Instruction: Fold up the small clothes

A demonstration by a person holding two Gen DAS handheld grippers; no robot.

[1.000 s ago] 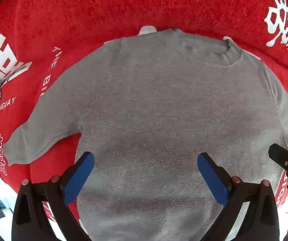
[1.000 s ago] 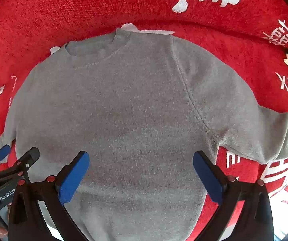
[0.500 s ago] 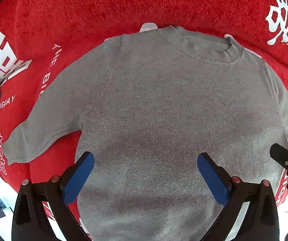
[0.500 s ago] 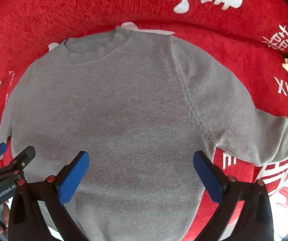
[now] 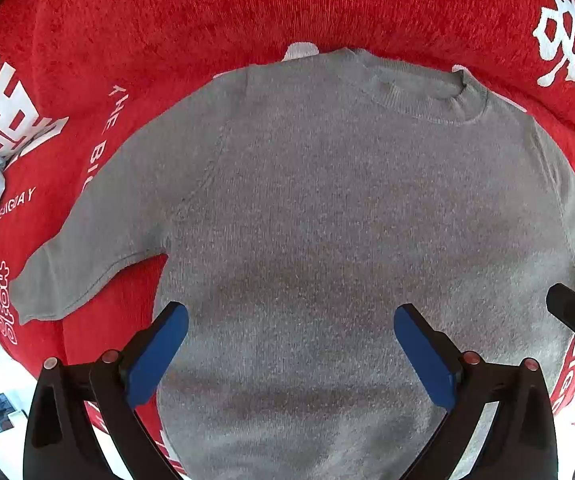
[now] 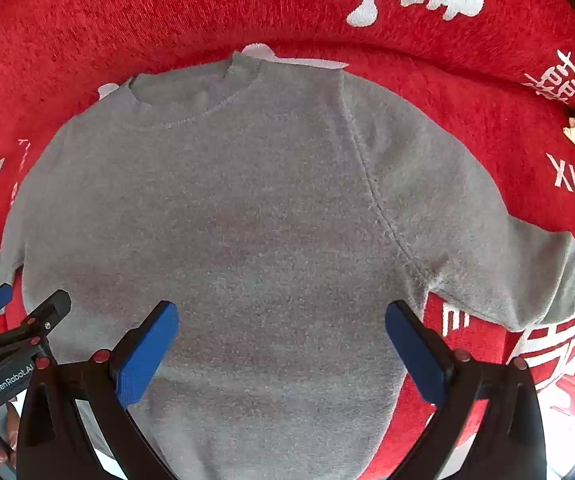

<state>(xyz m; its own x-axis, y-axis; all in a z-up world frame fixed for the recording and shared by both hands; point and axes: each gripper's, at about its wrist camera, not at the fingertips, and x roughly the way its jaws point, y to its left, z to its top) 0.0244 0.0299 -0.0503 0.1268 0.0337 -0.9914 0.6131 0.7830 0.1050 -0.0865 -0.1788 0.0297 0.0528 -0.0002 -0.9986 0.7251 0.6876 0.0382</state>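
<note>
Two grippers hover above one grey sweater point(image 5: 327, 220): the left gripper point(image 5: 290, 344) and right gripper point(image 6: 281, 344), both with blue fingers spread wide, grasping nothing. The sweater lies flat, front up, sleeves angled outward, collar farthest, on one red blanket point(image 5: 247, 12) with white lettering.

Grey sweater's point(image 5: 347, 220) hem runs off the bottom edge in both views; white lettering on the red blanket point(image 6: 467, 92) lies partly covered beneath it.
</note>
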